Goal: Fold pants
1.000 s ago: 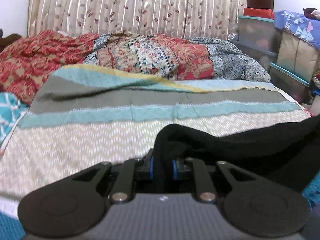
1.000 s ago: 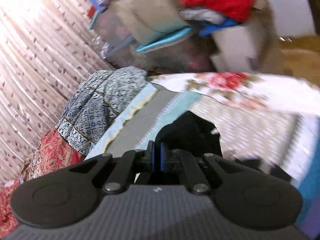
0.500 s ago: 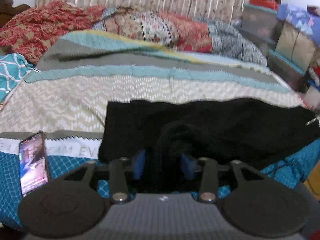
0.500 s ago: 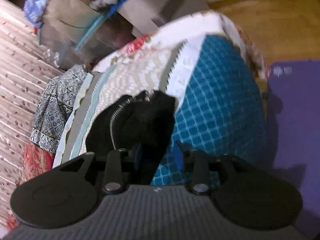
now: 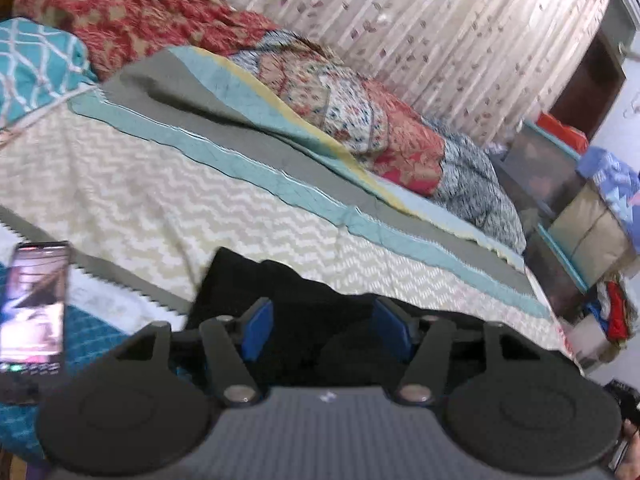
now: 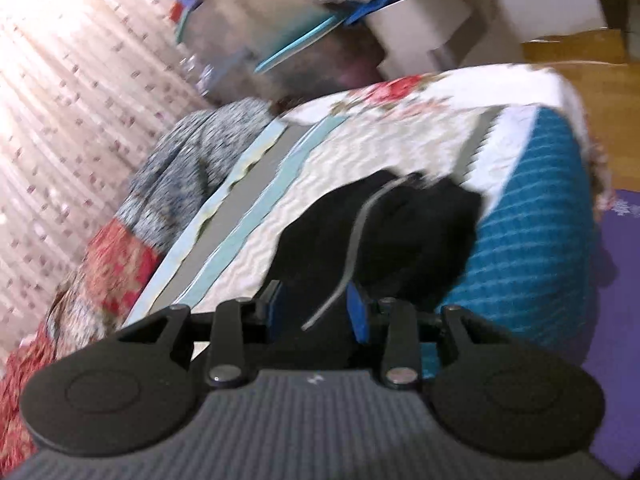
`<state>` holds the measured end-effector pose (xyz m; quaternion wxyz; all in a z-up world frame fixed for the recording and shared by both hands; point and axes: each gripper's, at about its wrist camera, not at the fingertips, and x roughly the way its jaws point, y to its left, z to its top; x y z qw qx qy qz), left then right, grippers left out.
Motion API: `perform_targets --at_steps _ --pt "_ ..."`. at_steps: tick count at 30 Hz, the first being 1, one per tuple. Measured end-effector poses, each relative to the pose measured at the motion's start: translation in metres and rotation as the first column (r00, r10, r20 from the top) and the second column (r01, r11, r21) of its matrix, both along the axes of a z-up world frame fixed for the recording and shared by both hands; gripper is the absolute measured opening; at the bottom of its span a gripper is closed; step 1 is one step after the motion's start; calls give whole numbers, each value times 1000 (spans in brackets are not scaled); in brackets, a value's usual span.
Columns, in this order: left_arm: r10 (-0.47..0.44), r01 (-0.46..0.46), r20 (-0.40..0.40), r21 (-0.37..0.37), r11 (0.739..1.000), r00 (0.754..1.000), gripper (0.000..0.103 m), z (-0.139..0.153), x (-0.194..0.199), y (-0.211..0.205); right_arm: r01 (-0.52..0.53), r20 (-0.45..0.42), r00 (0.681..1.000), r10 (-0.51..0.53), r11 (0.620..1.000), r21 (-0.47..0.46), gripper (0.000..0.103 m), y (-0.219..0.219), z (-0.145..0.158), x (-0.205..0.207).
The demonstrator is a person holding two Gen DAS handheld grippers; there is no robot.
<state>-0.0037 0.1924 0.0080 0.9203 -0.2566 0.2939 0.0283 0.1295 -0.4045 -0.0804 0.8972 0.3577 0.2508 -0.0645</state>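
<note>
Here, both tools, left and right, wide apart over black pants near the bed edge.

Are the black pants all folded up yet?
Not yet. The pants are already laid on the bed. Both grippers, left and right, are open over the cloth, gripping nothing. The bunched end with the zipper remains unfolded.

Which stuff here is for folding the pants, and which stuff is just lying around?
For the job:
black pants
left gripper, open
right gripper, open
bed cover they lie on

Just lying about:
phone
patterned quilt
teal pillow
curtain
storage boxes
</note>
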Motion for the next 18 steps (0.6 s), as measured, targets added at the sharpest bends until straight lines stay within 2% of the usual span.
perform_targets --at_steps 3,5,7,8,9,11,13,14,15,16,17,18 --pt "-12 13 -43 29 999 999 57 -8 17 -8 -61 -14 998 61 998 -18 39 16 2 2" --pt "8 -6 -45 57 998 999 59 -8 18 -6 -176 27 984 177 984 -21 39 38 9 -4" --pt "58 -51 -65 102 993 996 72 -9 20 3 -332 49 940 337 939 -84 39 74 19 -5" --pt "84 -75 -79 117 990 993 89 -10 21 10 -439 56 892 448 889 -129 39 102 26 -5" --pt "113 -100 -96 131 986 989 98 -12 23 16 -529 56 838 543 833 -164 40 127 30 -5" --pt "117 -101 -134 121 988 984 99 -19 30 29 -682 35 706 708 692 -235 49 180 36 -9" --pt "77 -64 -181 77 995 981 99 -29 38 36 -800 -1 540 842 512 -312 54 239 38 -18" --pt "55 -44 -198 60 997 979 97 -33 41 37 -846 -29 431 902 393 -360 58 273 38 -25" --pt "33 -23 -219 47 999 975 90 -39 46 38 -865 -54 340 939 290 -409 60 300 38 -33" --pt "10 -2 -249 33 999 969 85 -45 50 38 -864 -79 266 961 201 -461 66 324 37 -39" --pt "-6 12 -265 20 1000 964 66 -48 52 38 -839 -111 182 977 96 -535 69 352 37 -48" --pt "-21 24 -276 5 1000 961 51 -52 53 38 -810 -132 124 983 23 -585 71 373 37 -55"
